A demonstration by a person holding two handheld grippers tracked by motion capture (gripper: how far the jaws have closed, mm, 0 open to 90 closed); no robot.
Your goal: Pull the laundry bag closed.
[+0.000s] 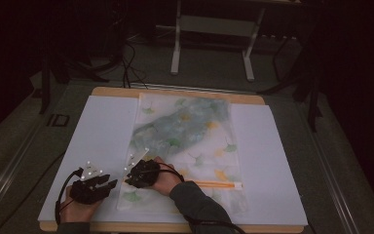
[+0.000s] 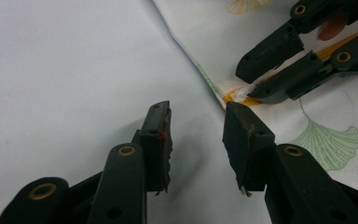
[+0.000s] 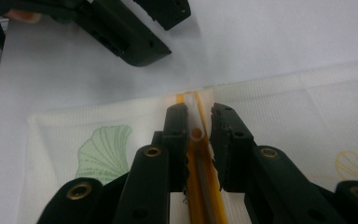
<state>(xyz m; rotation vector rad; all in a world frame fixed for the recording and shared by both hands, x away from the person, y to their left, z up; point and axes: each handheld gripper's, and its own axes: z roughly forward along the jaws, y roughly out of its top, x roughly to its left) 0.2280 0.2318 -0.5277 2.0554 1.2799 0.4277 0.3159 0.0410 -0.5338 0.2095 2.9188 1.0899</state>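
A translucent pouch (image 1: 185,131) printed with ginkgo leaves lies flat on a white sheet (image 1: 102,131). An orange zipper (image 1: 219,185) runs across its near end. My right gripper (image 1: 128,180) sits at the zipper's left end. Its jaws (image 3: 199,112) straddle the white slider (image 3: 196,133), with a thin gap left beside one pad. In the left gripper view the slider (image 2: 240,94) shows between the right gripper's tips (image 2: 247,86). My left gripper (image 2: 198,114) rests open over the bare sheet just left of the pouch's edge (image 1: 111,184), holding nothing. It also appears in the right gripper view (image 3: 175,32).
The sheet covers a wooden tabletop whose near edge (image 1: 175,227) runs along the bottom. Beyond the far edge, on a dark floor, stand the legs of a white metal frame (image 1: 175,48) and some cables (image 1: 126,63). Bare sheet (image 1: 268,146) lies right of the pouch.
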